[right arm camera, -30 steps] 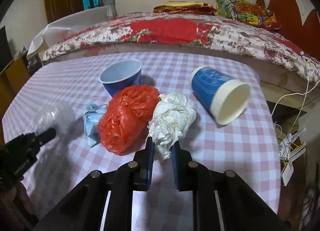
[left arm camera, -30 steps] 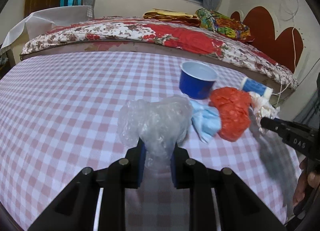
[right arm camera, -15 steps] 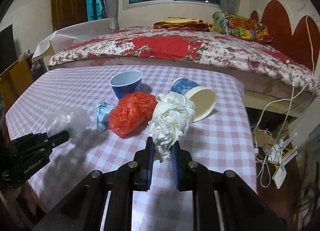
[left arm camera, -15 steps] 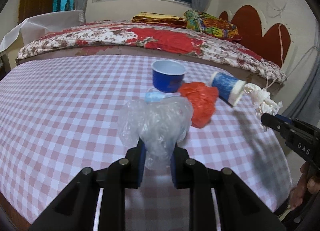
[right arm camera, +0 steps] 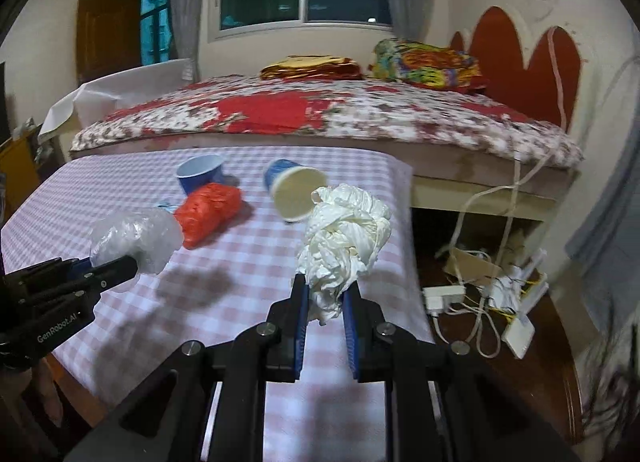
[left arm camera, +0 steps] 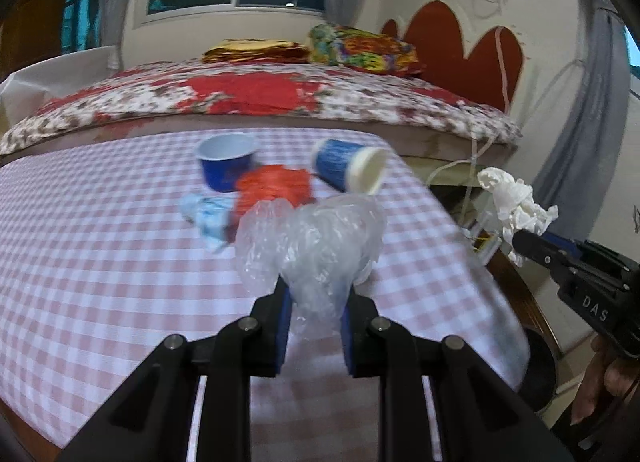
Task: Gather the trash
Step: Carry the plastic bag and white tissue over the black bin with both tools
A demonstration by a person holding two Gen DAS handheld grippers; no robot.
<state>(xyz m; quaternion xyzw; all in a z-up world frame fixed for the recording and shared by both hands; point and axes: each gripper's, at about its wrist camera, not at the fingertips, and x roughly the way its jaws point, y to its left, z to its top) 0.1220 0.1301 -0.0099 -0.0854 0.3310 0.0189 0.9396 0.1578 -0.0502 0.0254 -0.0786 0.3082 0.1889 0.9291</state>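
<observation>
While jaws clench clear bag (left arm camera: 312, 246) | wad (right arm camera: 344, 234) | only right view: cables (right arm camera: 480, 286)

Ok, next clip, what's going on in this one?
A person is clearing trash off a checked table with a gripper in each hand. The left gripper is shut on a crumpled clear plastic bag; the right gripper is shut on a wad of white plastic. Both pieces are held above the tabletop. On the table lie a red bag, a light blue scrap, an upright blue cup and a tipped-over blue cup.
</observation>
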